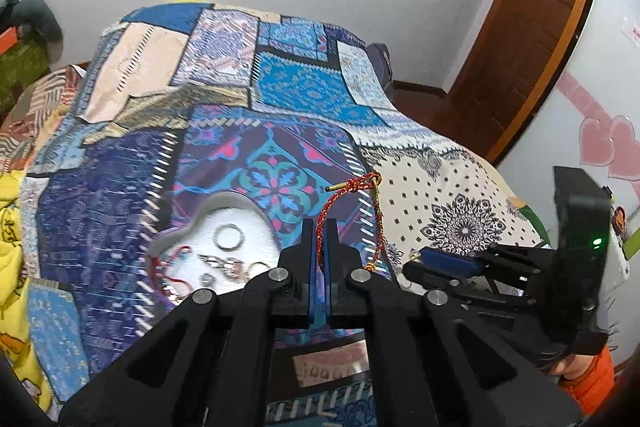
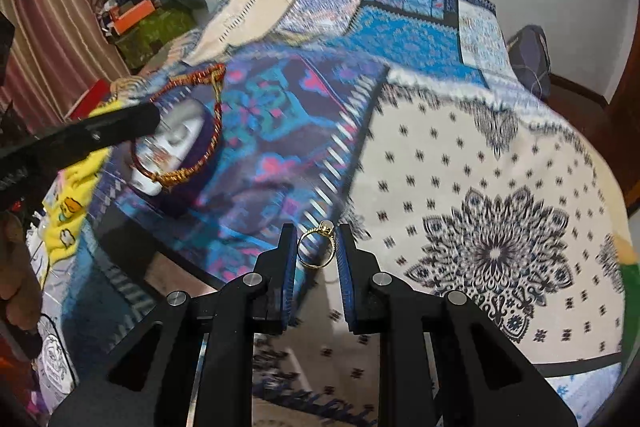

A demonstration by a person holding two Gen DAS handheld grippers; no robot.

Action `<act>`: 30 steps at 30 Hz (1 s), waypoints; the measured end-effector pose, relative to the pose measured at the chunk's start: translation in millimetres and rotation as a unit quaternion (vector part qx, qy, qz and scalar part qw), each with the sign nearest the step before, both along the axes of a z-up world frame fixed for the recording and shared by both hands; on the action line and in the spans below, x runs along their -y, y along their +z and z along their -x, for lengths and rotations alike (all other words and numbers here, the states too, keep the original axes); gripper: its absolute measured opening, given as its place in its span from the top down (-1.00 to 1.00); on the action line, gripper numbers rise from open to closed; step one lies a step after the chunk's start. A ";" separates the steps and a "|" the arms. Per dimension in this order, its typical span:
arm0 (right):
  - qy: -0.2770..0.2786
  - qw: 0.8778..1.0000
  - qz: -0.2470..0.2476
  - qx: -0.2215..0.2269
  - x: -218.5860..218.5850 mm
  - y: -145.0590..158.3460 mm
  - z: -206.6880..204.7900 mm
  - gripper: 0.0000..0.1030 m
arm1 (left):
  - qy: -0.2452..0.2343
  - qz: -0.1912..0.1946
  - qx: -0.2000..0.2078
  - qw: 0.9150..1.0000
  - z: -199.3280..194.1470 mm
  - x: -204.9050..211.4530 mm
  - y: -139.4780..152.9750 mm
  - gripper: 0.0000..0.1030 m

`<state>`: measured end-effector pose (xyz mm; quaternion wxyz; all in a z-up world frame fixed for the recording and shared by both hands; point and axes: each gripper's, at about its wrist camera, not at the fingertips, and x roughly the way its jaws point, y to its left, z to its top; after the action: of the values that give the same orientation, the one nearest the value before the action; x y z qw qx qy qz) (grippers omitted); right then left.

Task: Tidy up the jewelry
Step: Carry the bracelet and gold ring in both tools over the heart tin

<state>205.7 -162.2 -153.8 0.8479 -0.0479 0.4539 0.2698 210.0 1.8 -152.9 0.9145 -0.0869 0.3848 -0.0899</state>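
Two handheld tools held jewelry above a patchwork bedspread.

The left tool (image 1: 319, 239) was closed tight on a red-and-gold braided cord bracelet (image 1: 352, 187), which looped up and ahead of its tips, then hung down on its right. Just ahead and to its left, a heart-shaped tray (image 1: 224, 205) on the bedspread (image 1: 120, 167) held rings and other small pieces. The right tool (image 2: 318, 247) was partly closed, its blue pads (image 2: 289, 267) pinching a gold ring (image 2: 317, 245) near the tips; the tray lay far ahead to its left.
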 end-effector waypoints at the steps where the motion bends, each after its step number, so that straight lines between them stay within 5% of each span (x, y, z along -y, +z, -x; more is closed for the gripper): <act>1: 0.003 1.000 -0.003 0.005 -3.3 5.2 1.5 0.66 | 0.004 -0.001 0.004 1.000 2.6 -3.7 3.5 0.97; 20: 0.035 0.995 -0.054 0.079 -65.0 70.9 14.4 0.66 | 0.054 -0.011 0.068 0.996 40.3 -70.6 49.5 0.97; 30: 0.043 0.996 -0.055 0.063 -90.8 54.8 1.5 0.66 | 0.064 0.003 0.040 0.997 30.7 -99.1 23.3 0.97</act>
<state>204.2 -71.5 -99.0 0.8635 -0.0377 0.3819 0.3273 179.3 100.9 -129.6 0.9327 -0.1106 0.3416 -0.0354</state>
